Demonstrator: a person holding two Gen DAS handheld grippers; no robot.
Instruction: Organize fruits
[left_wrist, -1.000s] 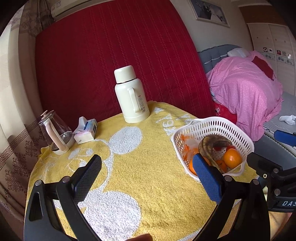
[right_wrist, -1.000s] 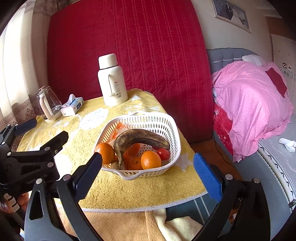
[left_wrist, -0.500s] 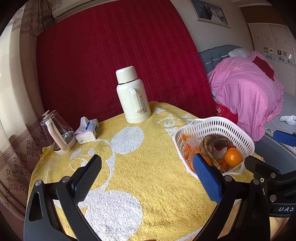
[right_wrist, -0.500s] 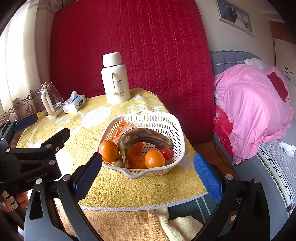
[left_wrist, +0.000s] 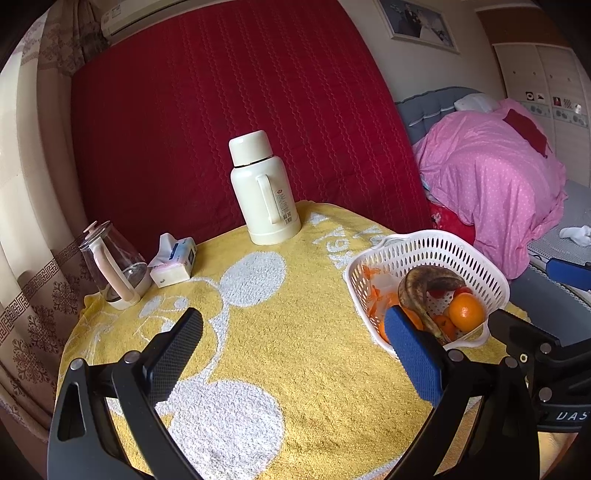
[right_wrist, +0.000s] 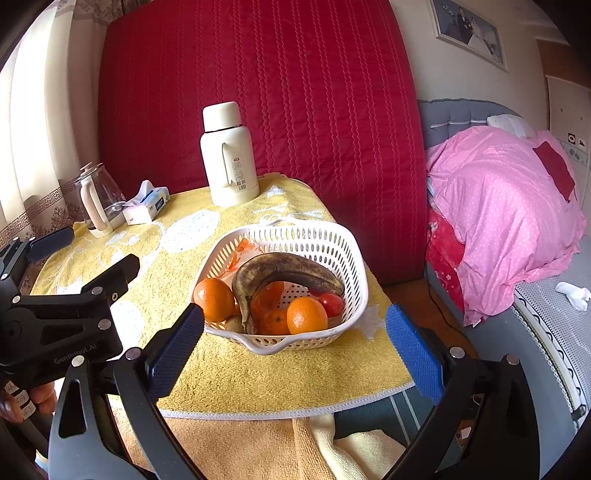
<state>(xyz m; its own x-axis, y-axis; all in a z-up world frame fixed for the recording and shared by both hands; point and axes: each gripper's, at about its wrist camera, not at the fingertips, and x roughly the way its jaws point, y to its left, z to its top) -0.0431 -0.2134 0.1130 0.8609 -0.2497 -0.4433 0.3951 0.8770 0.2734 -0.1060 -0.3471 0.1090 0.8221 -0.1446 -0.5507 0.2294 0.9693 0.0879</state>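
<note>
A white perforated basket (right_wrist: 295, 232) stands on the yellow towel-covered table, near its right edge. It holds a browned banana (right_wrist: 288, 269), oranges (right_wrist: 306, 315), a small red tomato (right_wrist: 331, 303) and orange peel. My right gripper (right_wrist: 295, 328) hovers open just in front of the basket, holding nothing. The same basket (left_wrist: 424, 240) with its banana (left_wrist: 417, 284) sits right of my left gripper (left_wrist: 291, 332), which is open and empty over the towel's middle. The left gripper (right_wrist: 74, 295) also shows left of the basket.
At the back of the table stand a cream thermos (left_wrist: 262, 192), a glass kettle (left_wrist: 110, 266) and a tissue pack (left_wrist: 173, 258). A red quilted panel rises behind. A bed with pink bedding (right_wrist: 509, 206) lies to the right. Folded towels (right_wrist: 295, 443) hang below the table's front edge.
The right wrist view has shifted slightly, so the basket and thermos sit a little further right. The left gripper has barely moved. Both grippers stay open and the fruit is unmoved.
</note>
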